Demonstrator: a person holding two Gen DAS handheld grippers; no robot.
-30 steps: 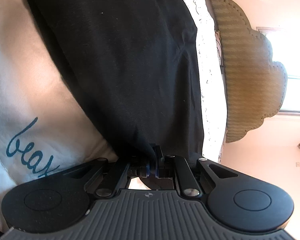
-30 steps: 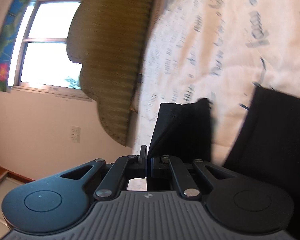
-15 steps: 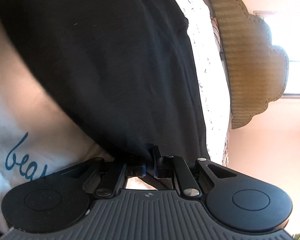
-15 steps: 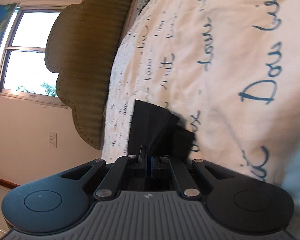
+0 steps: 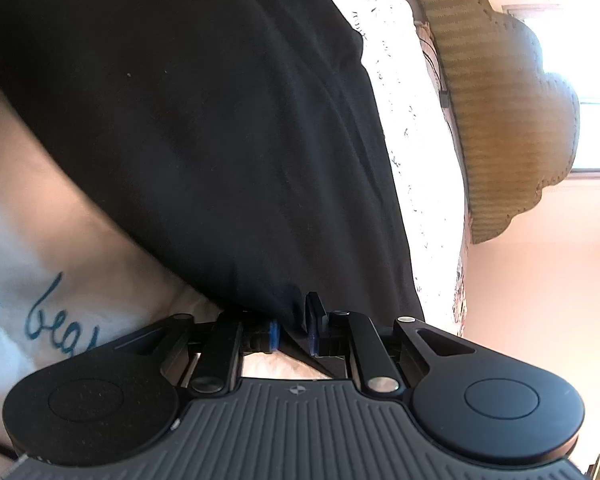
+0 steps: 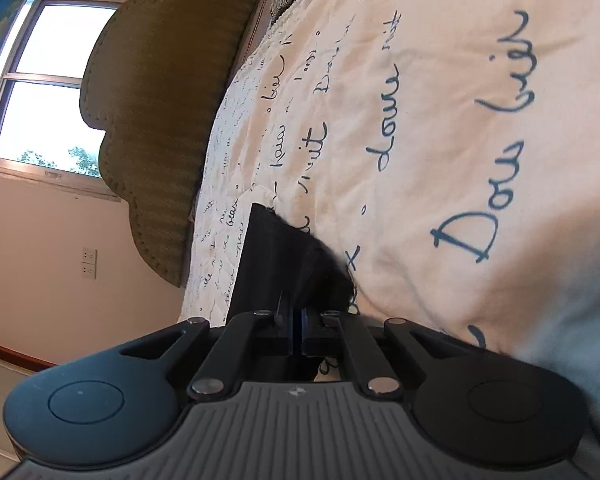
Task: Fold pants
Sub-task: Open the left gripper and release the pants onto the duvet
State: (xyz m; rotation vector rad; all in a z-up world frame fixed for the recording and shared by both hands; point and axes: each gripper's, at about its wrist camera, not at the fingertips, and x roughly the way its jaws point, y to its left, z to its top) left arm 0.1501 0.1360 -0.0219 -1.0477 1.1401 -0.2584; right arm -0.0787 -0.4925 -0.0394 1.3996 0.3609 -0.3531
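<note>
Right gripper [image 6: 297, 330] pinches black pants [image 6: 276, 264], their remainder hidden.

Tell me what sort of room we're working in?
Most likely a bedroom: the black pants lie on a bedspread printed with script, against an upholstered scalloped headboard, with a window behind.

Each gripper, the left gripper [image 5: 294, 330] and the right gripper [image 6: 298, 330], was matte black, with a ribbed grey base, round side caps, silver screws and blue pads [image 5: 274, 334].
</note>
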